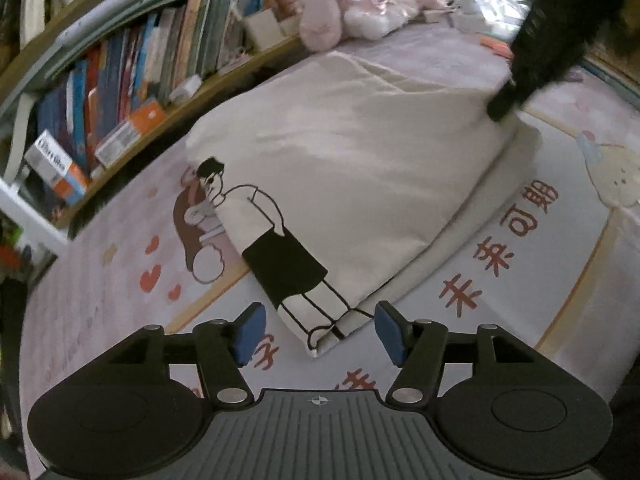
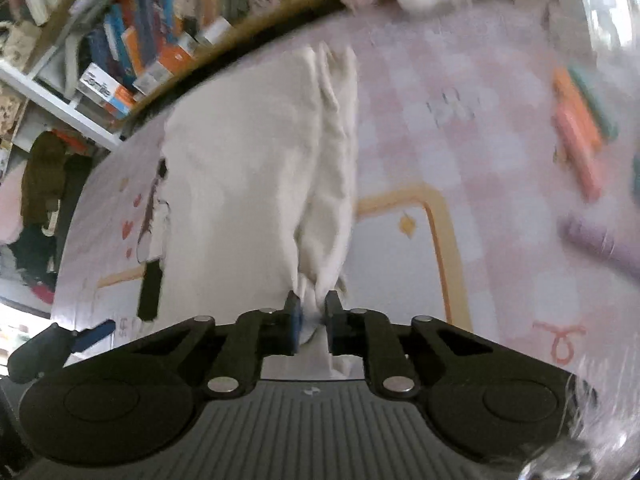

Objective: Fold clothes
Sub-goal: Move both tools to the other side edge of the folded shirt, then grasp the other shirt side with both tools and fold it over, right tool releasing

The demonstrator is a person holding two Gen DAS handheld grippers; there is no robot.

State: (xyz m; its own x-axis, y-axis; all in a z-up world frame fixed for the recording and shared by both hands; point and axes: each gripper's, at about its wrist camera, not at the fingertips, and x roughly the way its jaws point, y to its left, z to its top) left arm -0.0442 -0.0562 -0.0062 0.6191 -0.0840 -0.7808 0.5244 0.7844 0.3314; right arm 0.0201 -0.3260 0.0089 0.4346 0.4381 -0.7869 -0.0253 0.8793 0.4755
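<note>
A cream T-shirt (image 1: 352,168) with a cartoon figure print (image 1: 256,232) lies partly folded on a pink patterned bed cover (image 1: 520,280). My left gripper (image 1: 318,330) is open just above the cover, and the shirt's near corner lies between its blue pads (image 1: 250,332) without touching them. In the right wrist view my right gripper (image 2: 310,320) is shut on a bunched fold of the same T-shirt (image 2: 248,184), the cloth pulled up into a ridge. A dark sleeve (image 1: 556,36) reaches to the shirt's far edge. The left gripper's fingers (image 2: 92,338) show at the lower left of the right wrist view.
A bookshelf (image 1: 132,92) packed with books runs along the bed's far left side. Pink and white plush toys (image 1: 360,4) sit at the head of the bed. Several coloured oblong items (image 2: 580,136) lie on the cover to the right.
</note>
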